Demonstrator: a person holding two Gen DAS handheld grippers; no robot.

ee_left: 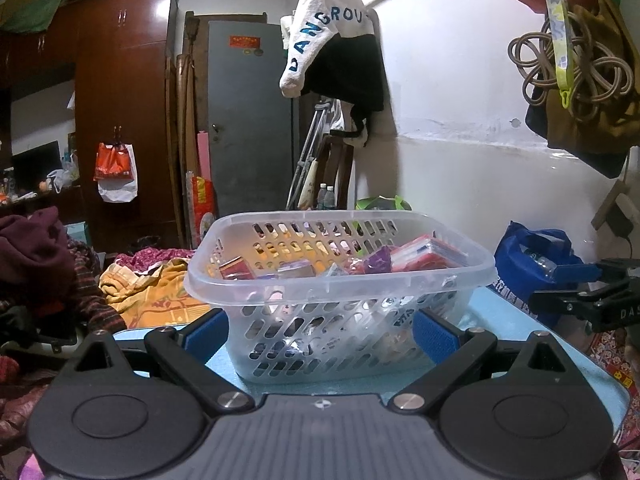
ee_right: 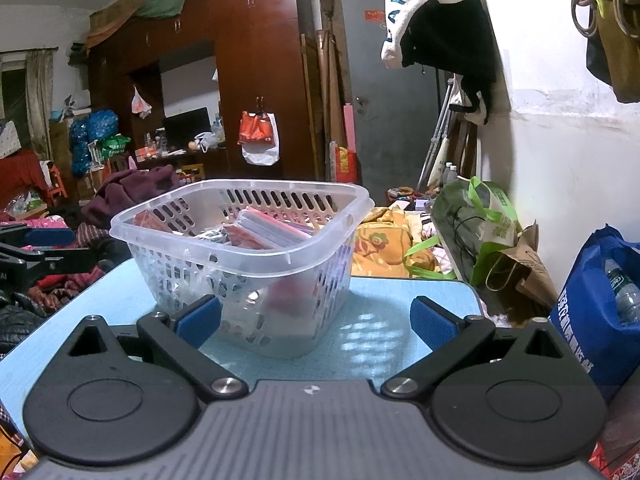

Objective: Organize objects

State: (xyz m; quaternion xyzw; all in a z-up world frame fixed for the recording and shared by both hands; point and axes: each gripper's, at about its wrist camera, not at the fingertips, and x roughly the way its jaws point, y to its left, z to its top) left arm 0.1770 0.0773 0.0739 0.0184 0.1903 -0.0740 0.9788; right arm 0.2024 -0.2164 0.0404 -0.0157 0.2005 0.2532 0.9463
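Light blue table (ee_right: pixel 384 300) — clear slotted basket (ee_right: pixel 240 240) on it

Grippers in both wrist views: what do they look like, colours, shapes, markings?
Both match. The left gripper has black angular linkage arms with silver pivot bolts, blue ribbed pads on its fingers, two round black discs and a grey ribbed body with a small round mark. The right gripper looks the same; seen from the left view, its black side shows white letters "DAS". No cables or sleeves are visible.
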